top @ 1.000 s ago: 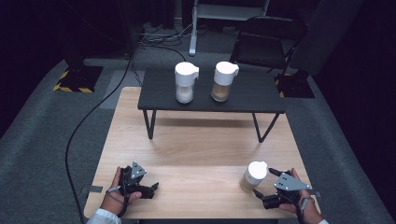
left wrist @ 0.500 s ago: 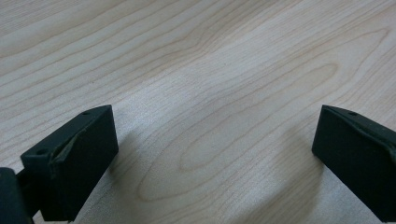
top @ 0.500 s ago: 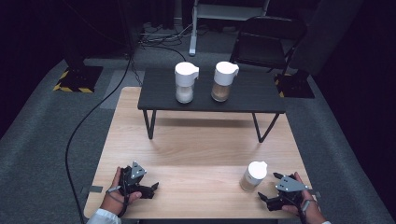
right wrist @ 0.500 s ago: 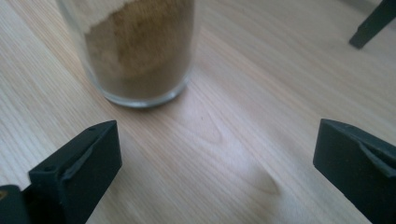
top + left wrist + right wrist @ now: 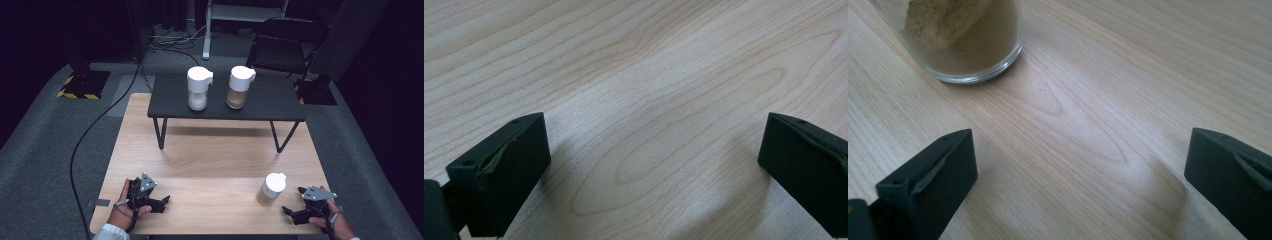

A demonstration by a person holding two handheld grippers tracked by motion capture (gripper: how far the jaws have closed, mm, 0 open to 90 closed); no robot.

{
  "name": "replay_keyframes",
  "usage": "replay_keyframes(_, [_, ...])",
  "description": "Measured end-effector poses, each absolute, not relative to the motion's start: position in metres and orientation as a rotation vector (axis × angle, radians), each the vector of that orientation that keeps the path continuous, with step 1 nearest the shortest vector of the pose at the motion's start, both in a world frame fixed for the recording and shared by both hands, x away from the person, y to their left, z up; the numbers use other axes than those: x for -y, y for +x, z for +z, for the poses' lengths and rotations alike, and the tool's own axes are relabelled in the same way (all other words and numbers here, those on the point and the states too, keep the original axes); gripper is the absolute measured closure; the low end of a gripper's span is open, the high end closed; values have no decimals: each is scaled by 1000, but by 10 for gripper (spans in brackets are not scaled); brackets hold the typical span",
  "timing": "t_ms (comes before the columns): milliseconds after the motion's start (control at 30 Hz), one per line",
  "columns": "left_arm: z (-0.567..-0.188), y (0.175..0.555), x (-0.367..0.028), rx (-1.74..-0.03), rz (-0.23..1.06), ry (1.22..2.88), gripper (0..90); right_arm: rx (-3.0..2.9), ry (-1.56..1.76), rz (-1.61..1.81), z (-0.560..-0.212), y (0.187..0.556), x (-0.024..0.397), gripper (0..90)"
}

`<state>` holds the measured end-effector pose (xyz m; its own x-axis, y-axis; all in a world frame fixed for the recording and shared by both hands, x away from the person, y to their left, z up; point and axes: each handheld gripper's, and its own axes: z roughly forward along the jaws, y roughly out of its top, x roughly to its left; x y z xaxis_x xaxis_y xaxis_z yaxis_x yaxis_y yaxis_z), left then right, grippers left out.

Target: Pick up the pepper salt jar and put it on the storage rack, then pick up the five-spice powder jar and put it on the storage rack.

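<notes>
Pale wood grain runs across the table (image 5: 215, 165), and near its front right corner stands a glass jar (image 5: 271, 188) with a white lid, holding a tan powder. It stands upright, a little in from the front edge and from the right edge. In the right gripper view the jar's glass base (image 5: 960, 37) sits at the upper left, with the powder heaped unevenly inside, and it is clear of both jaws.

At the front right corner, just to the right of the jar and not touching it, the right gripper (image 5: 300, 204) rests low over the wood in the person's right hand (image 5: 332, 222). Its jaws stand wide apart with bare table between them, as its own view shows (image 5: 1078, 175).

Near the front left corner the left gripper (image 5: 159, 201) lies in the person's left hand (image 5: 125, 212), well apart from the jar. Its jaws are also spread wide over bare wood (image 5: 651, 170), holding nothing.

Along the far edge of the table stands a low black shelf (image 5: 280, 102) on thin legs. On it stand two more white-lidded jars side by side, close but apart: the left one (image 5: 198, 88) holds a whitish filling, the right one (image 5: 240, 87) a brown one. Both are upright, near the middle of the shelf.

Beyond the table, a black chair (image 5: 285, 42) stands on the grey floor, and a dark cable (image 5: 95, 130) curves along the table's left side.
</notes>
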<state>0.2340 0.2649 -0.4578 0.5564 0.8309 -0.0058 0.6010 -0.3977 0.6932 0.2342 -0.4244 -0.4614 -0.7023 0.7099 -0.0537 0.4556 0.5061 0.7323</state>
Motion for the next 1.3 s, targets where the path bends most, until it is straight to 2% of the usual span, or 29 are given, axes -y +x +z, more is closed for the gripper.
replay_keyframes(1300, [-457, 238, -266, -1129, 447, 2147, 2, -2417, 1031, 1026, -460, 237, 432, 0])
